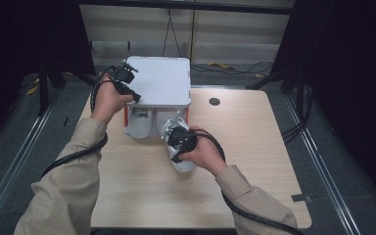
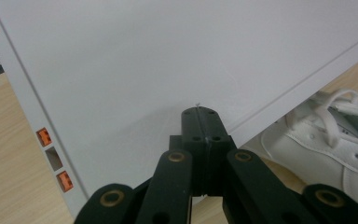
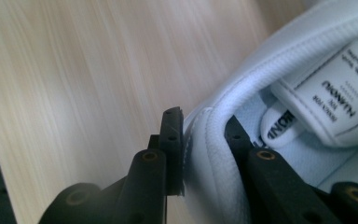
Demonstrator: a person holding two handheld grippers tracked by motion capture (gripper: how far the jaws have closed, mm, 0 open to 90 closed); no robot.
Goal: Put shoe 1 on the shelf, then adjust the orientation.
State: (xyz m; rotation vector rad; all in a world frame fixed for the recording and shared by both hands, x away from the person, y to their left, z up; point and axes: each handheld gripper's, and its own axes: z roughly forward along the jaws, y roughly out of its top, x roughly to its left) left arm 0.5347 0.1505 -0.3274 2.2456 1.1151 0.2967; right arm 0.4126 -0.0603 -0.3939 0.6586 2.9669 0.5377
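High view | right gripper clamps the near shoe's collar, heel toward the person | left gripper closed empty on the box lid

The high view looks forward and down over the whole bench. Each tool view sits very close: left on the white lid, right on a sneaker collar.

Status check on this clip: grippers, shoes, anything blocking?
Left gripper shut on lid. Right gripper clamped on shoe collar. Second shoe under lid. No blockage seen.
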